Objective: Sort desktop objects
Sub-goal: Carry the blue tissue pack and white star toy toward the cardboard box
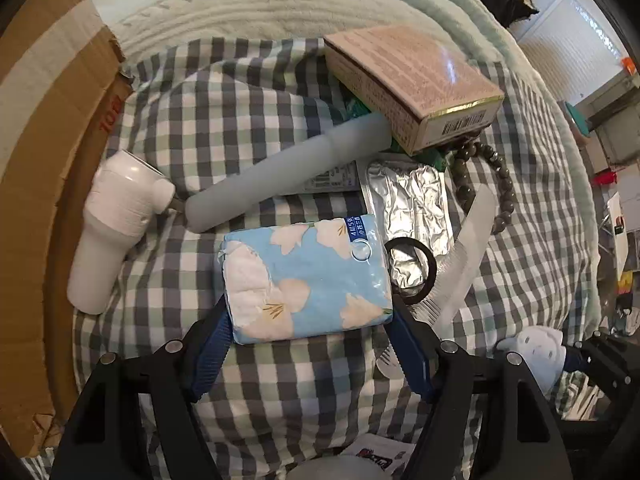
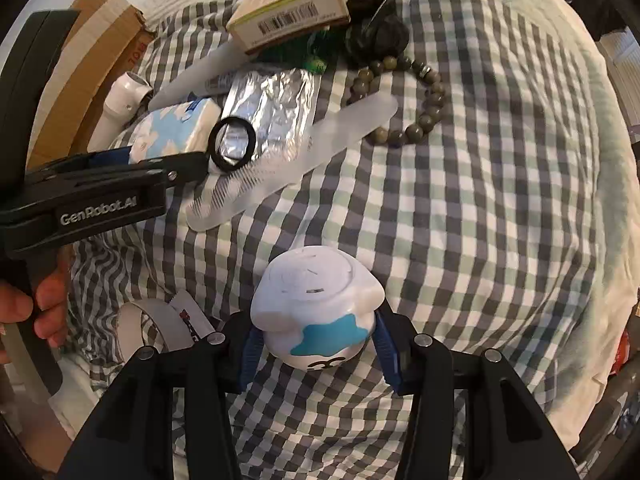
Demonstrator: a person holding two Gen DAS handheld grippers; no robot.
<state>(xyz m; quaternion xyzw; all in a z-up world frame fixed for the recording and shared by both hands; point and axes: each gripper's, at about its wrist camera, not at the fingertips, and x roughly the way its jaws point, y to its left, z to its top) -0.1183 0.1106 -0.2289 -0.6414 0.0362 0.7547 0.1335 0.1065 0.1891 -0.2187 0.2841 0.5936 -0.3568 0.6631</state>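
Observation:
My left gripper (image 1: 310, 322) is shut on a blue flowered tissue pack (image 1: 306, 278), its blue fingers pressing both sides; the pack also shows in the right wrist view (image 2: 172, 132). My right gripper (image 2: 316, 340) is shut on a white toy with blue patches (image 2: 316, 312), which also shows in the left wrist view (image 1: 534, 350). On the checked cloth (image 2: 460, 220) lie a clear comb (image 2: 296, 152), a black ring (image 2: 233, 144), a silver foil pouch (image 1: 412, 208), a bead bracelet (image 2: 408, 100), a frosted tube (image 1: 288, 172), a white handheld device (image 1: 116, 224) and a tan carton (image 1: 412, 80).
A cardboard box (image 1: 48, 128) stands at the left edge. A tape roll (image 2: 144, 328) and a printed packet (image 2: 188, 312) lie near my right gripper's left side. A dark object (image 2: 374, 20) sits behind the carton. A pale green blanket (image 1: 240, 0) lies beyond.

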